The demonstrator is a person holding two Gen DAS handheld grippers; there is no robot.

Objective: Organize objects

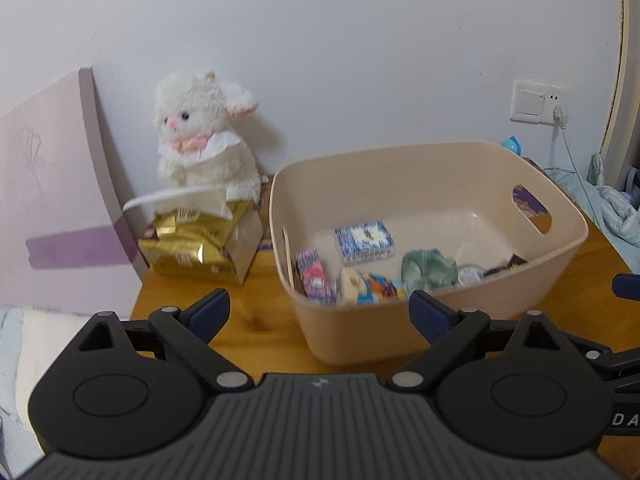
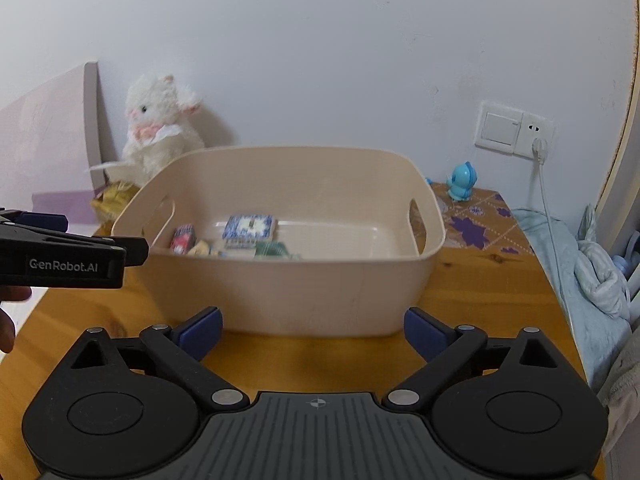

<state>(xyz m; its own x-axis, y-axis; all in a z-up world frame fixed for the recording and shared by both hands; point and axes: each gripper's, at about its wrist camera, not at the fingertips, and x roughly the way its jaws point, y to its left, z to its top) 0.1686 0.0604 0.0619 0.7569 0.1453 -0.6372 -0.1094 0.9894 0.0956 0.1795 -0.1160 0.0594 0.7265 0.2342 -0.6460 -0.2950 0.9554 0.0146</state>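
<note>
Your beige bin (image 2: 280, 280) sits on the wooden table (image 2: 480, 292), just beyond both tools, and it already holds the small items: a blue-and-white patterned box (image 1: 364, 238) toward the far side, a pink packet (image 1: 314, 276) at the near left, a colourful pouch (image 1: 370, 288) beside it, and a crumpled green thing (image 1: 428, 266) to the right.

Your left gripper (image 1: 320, 312) is spread wide with nothing between its fingers; your right gripper (image 2: 312, 330) is spread wide and empty too, squared up to the bin's near wall.

Left of the bin lie a gold tissue pack (image 1: 200, 246) and, behind it against the wall, a white plush rabbit (image 1: 204, 132). A blue figurine (image 2: 462, 182) stands at the far right on a flowered mat (image 2: 476, 220).

My worry is this: both tools crowd the same near edge, so reaching in together could knock them together or shove the light bin backward. The tissue sheet sticking out may tear if you pinch it instead of the pack. The figurine looks easy to topple.
</note>
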